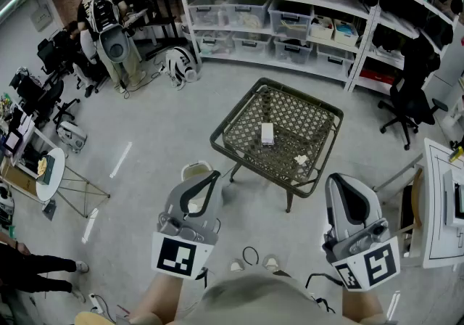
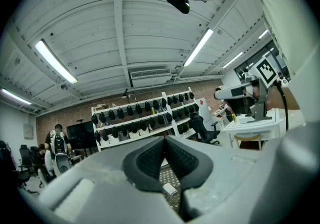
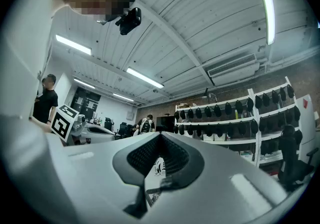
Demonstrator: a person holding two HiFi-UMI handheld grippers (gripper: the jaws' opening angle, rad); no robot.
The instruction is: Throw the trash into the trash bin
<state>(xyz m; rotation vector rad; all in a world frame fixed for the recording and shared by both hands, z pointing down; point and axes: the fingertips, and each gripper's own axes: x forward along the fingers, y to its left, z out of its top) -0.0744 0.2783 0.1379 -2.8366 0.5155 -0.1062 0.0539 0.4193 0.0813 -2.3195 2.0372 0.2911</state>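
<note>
Two tongs are held side by side at the bottom of the head view, each bearing one cube with square black-and-white markers: the left tongs [image 1: 206, 177] with the left cube [image 1: 180, 257], the right tongs [image 1: 339, 180] with the right cube [image 1: 370, 267]. Both are pointed away from the body, about level, toward one dark wire-mesh counter [image 1: 293, 117]. In the left gripper view the left tongs [image 2: 165, 139] are seen pressed together at the tips with nothing between them. In the right gripper view the right tongs [image 3: 160, 135] are likewise closed and empty.

Two pieces of trash are seen on the counter, well apart from both tongs: one small white box [image 1: 267, 133] near its middle and one crumpled white scrap [image 1: 301, 159] nearer its right front edge. Print on the box is too small to be read.

One round pale-rimmed container [image 1: 194, 168] is seen on the floor [image 1: 159, 135] just beside the counter's near left corner, partly hidden by the left tongs. Whether it is the bin cannot be told.
</note>
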